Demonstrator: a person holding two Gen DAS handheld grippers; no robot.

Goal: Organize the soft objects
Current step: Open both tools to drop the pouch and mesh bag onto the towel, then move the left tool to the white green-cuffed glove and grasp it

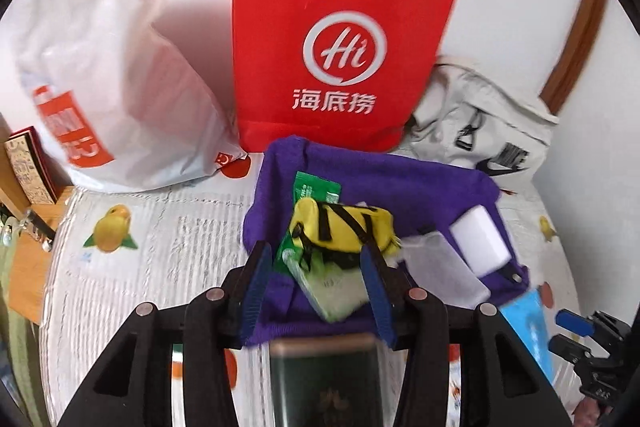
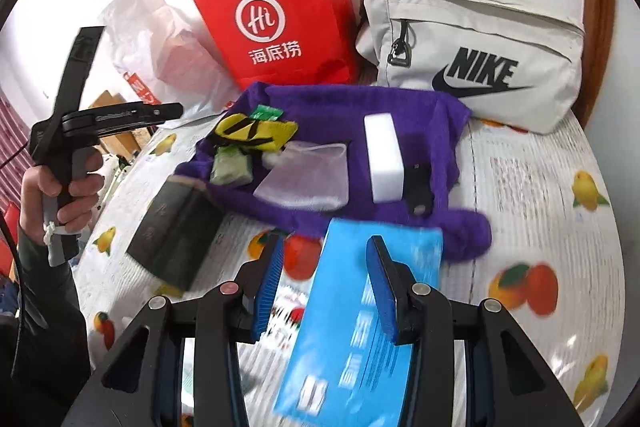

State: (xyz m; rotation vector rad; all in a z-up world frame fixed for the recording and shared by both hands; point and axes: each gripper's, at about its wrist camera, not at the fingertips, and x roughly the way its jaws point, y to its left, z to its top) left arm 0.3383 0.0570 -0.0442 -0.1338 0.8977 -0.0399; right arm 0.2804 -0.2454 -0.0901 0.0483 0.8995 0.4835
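On the purple towel [image 2: 352, 115] spread over the fruit-print tablecloth [image 2: 532, 187] we see the yellow pouch [image 2: 256, 133], a green packet [image 2: 232, 169], a clear plastic bag [image 2: 308, 179] and a white block [image 2: 384, 157]. Our left gripper [image 1: 316, 283] hangs above the pouch and packet, jaws parted and pressing on nothing. Our right gripper [image 2: 324, 287] grips the blue packet [image 2: 360, 327] just in front of the towel; behind stand a red paper bag [image 2: 276, 15] and a white sling bag [image 2: 480, 51].
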